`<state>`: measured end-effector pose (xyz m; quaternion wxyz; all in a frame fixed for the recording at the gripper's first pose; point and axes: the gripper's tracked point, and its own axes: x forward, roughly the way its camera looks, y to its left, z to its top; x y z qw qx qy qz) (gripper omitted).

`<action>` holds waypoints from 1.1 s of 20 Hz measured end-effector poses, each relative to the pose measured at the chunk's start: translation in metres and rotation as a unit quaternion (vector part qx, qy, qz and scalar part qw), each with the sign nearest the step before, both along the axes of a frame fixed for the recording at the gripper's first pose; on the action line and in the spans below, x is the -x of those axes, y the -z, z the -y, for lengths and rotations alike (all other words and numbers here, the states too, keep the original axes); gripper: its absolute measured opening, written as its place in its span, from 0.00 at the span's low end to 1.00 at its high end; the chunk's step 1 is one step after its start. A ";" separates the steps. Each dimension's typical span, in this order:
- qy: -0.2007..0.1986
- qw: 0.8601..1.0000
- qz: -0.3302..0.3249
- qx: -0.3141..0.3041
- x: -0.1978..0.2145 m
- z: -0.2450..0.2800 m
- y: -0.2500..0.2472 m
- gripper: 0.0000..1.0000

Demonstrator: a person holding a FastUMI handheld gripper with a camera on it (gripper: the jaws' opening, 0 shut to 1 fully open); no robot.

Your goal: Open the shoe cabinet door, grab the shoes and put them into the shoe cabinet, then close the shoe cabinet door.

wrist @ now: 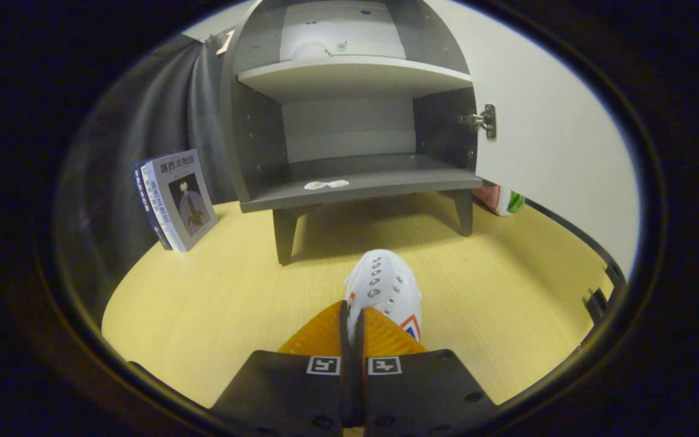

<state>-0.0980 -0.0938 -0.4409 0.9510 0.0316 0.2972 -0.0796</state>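
Note:
A white lace-up shoe (386, 288) with metal eyelets and a red-and-blue mark on its side points away from me, toward the cabinet. My gripper (352, 328) is shut on the shoe's rear edge, both fingers pressed close together on it. Beyond the shoe stands the grey shoe cabinet (349, 176) on short legs. Its white door (543, 139) is swung wide open to the right on a metal hinge (483, 120). The lower compartment holds a small white scrap (326, 184) near its front lip. An upper shelf (355, 73) sits above.
The cabinet stands on a yellow wood-grain surface (204, 303). Two books (175, 200) lean upright against the dark cloth wall left of the cabinet. A red, white and green object (501, 200) lies behind the open door's lower edge.

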 end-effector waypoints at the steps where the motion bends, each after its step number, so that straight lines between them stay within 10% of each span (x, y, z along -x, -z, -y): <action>1: 0.001 1.000 0.001 -0.002 0.000 0.000 -0.003 0.02; 22: 0.006 0.994 0.112 0.015 -0.051 0.008 -0.272 0.02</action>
